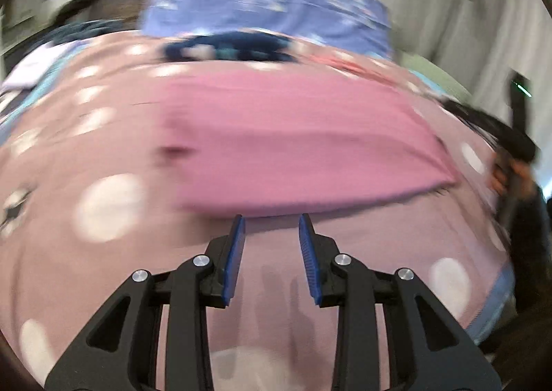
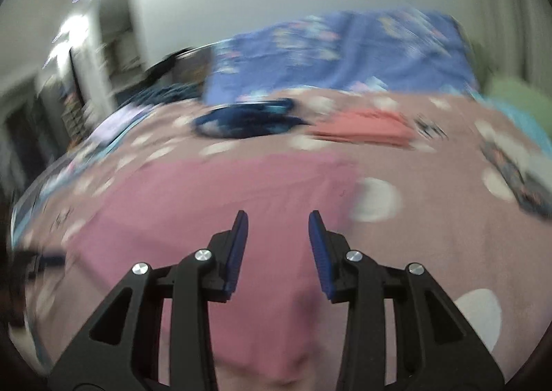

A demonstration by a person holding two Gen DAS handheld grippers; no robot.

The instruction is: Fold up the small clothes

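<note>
Hovering over the pink cloth on the spotty bed (both blurry), jaws parted, holding nothing.

Bare spotted bedspread right of pink garment & nearer it; navy clothes, coral piece crowd beyond.

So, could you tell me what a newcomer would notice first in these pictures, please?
A flat pink cloth dominates the middle of a mauve bedspread with white dots. The open left gripper hovers at its near edge, and the open right gripper hangs over it. Behind lie a dark blue garment and a folded coral one.
</note>
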